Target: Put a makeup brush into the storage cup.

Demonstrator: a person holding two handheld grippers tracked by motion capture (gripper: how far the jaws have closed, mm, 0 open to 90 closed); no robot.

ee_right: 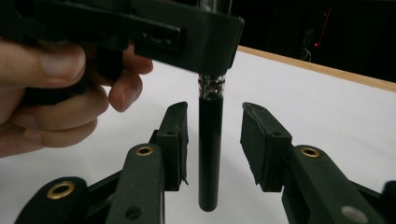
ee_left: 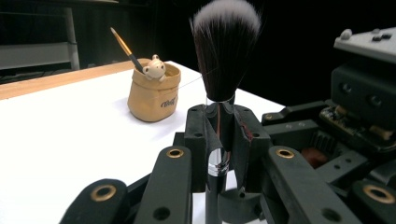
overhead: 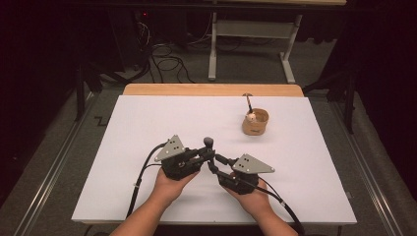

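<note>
A makeup brush [overhead: 208, 142] with a dark bushy head [ee_left: 224, 51] stands upright near the middle of the white table. My left gripper [overhead: 209, 155] is shut on it, its pads [ee_left: 198, 135] pressing the shiny ferrule just under the bristles. The brush's black handle [ee_right: 211, 149] hangs down between the jaws of my right gripper [ee_right: 215, 135], which stand apart with a gap on each side of the handle. In the high view the right gripper [overhead: 215, 164] sits just to the right of the left one and slightly lower.
A tan bag-shaped cup [overhead: 254, 123] with a small bear figure and a thin brush [overhead: 249, 102] stands at the back right of the table. A wooden strip [overhead: 211, 89] runs along the far edge. Behind it are desk legs [overhead: 212, 49] and floor cables.
</note>
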